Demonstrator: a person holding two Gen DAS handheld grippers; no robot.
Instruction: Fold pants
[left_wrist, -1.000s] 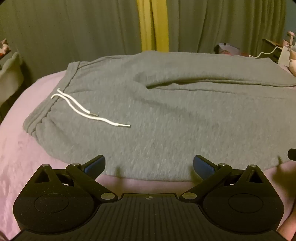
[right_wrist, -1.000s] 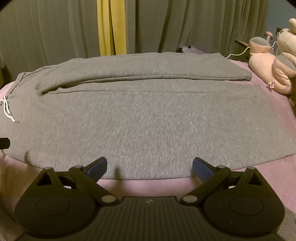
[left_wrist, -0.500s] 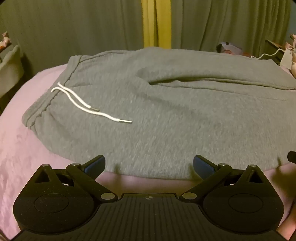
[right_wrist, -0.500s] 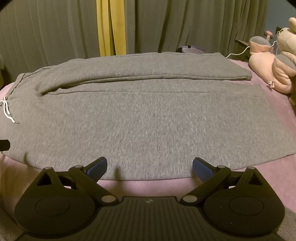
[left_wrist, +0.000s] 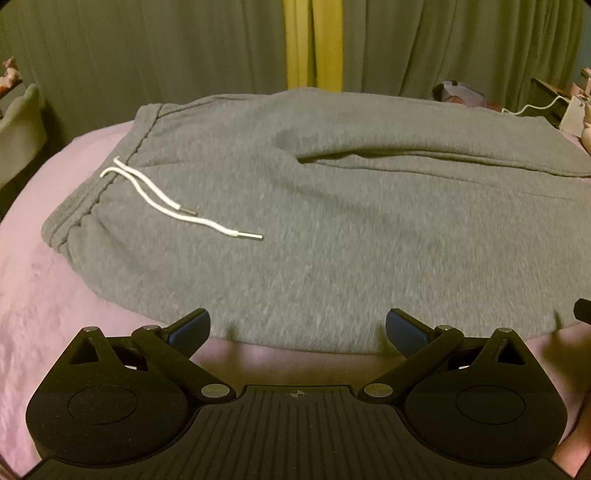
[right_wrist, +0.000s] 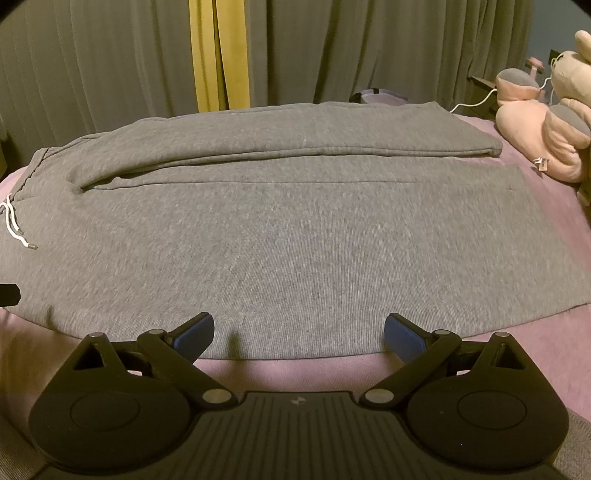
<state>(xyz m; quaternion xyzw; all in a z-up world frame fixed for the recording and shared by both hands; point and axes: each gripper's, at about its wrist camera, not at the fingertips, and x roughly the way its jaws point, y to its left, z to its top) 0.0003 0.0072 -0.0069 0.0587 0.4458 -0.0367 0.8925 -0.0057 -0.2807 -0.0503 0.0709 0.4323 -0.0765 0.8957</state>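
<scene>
Tools nearest the viewer: the left tool (left_wrist: 297, 328) and the right tool (right_wrist: 299, 332) each hover with blue-padded fingers (right_wrist: 194, 332) spread wide and nothing between them, tips just short of the near edge of the grey pants (right_wrist: 295, 236). Pants lie flat on a pink bed (left_wrist: 33, 288), waistband (left_wrist: 96, 192) to the left, legs running rightward. White drawstring (left_wrist: 177, 210) rests on the fabric beside the waistband. Farther leg (right_wrist: 295, 133) lies alongside the nearer one, their edges meeting at a long seam. Pink plush toys (right_wrist: 543, 129) sit at the bed's far right corner. Grey-green curtains (right_wrist: 92, 74) with a yellow strip (right_wrist: 218, 55) hang behind.
</scene>
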